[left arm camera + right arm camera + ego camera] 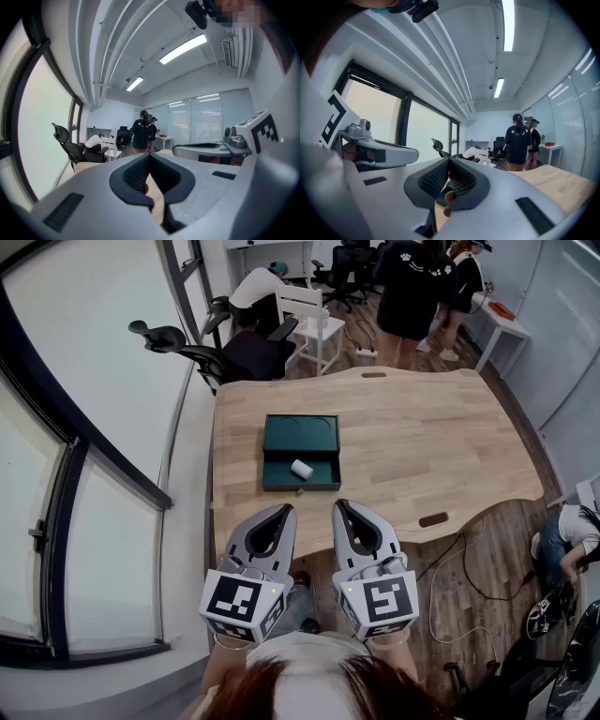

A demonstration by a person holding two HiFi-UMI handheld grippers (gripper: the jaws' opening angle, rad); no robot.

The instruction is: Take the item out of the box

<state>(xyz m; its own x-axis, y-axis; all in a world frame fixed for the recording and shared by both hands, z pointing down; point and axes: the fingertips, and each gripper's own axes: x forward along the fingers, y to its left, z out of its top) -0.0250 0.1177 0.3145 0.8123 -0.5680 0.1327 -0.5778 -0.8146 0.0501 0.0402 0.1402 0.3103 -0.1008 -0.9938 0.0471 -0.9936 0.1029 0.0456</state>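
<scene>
An open dark green box (300, 454) lies near the middle of the wooden table (441, 446), its lid folded flat on the far side. A small white cylinder (301, 468) lies in the box's near tray. Both grippers hover side by side over the table's near edge, short of the box and pointing toward it. My left gripper (285, 511) is shut with nothing between its jaws, and so is my right gripper (340, 507). In the left gripper view the left gripper (150, 154) shows its tips meeting; the right gripper (449, 160) looks the same in the right gripper view.
A black office chair (202, 348) and a white chair (309, 320) stand past the table's far edge. People (412, 287) stand and sit at the back of the room. Windows (84, 427) line the left. Cables (469, 568) trail on the floor at right.
</scene>
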